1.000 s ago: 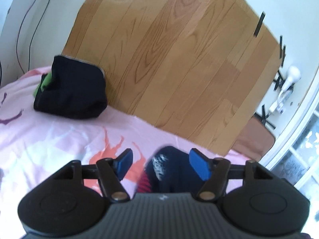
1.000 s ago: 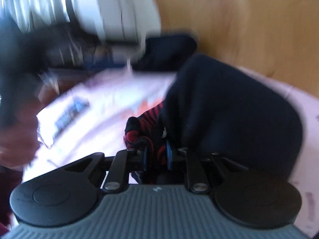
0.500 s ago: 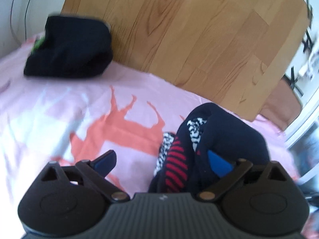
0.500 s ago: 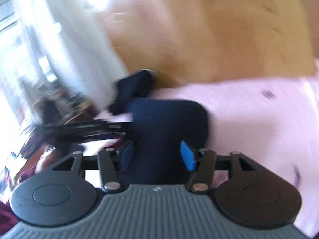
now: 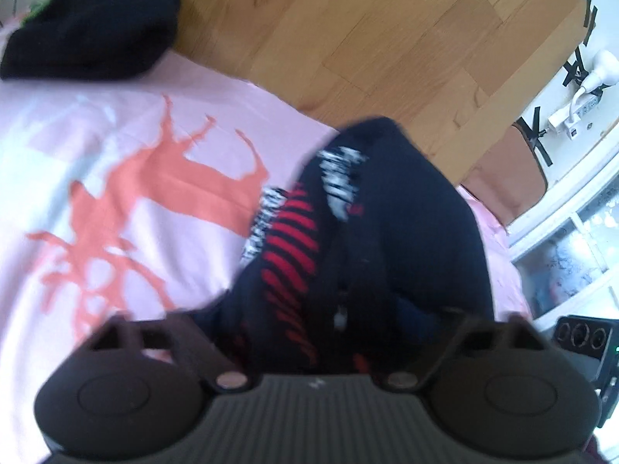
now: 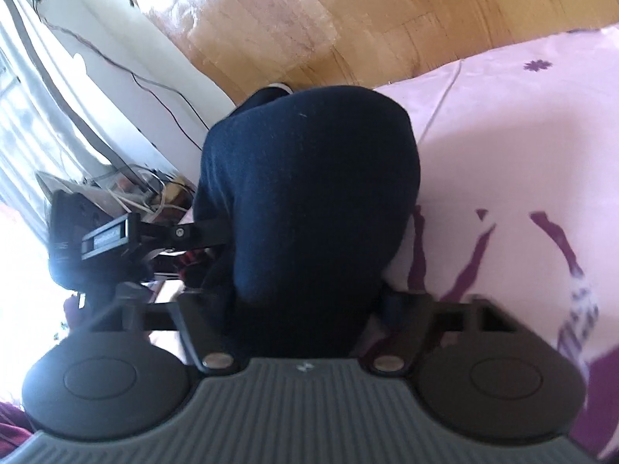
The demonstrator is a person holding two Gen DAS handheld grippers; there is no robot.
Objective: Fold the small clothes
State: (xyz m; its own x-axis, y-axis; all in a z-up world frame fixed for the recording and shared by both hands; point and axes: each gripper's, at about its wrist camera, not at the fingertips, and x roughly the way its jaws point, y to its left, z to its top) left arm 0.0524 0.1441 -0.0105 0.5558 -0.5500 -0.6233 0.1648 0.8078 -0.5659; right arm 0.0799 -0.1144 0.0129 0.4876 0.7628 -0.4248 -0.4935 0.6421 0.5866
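A dark navy garment with red stripes and white print (image 5: 371, 232) lies bunched on the pink bedsheet (image 5: 116, 135). My left gripper (image 5: 321, 321) is wide open with the garment between its jaws; the fingertips are hidden under the cloth. In the right wrist view the same navy garment (image 6: 309, 193) fills the middle. My right gripper (image 6: 305, 301) is wide open around it, its jaws on either side of the bundle. The left gripper (image 6: 116, 232) shows at the left of that view, against the garment's far side.
A folded black garment (image 5: 93, 23) sits at the back left of the bed against the wooden board (image 5: 348, 31). A window (image 5: 572, 247) is at the right. Cables and clutter (image 6: 135, 189) lie beside the bed in the right wrist view.
My right gripper has let go of the garment's red striped edge and opened, moving over the navy bundle. My left gripper has opened wider and pushed forward onto the garment.
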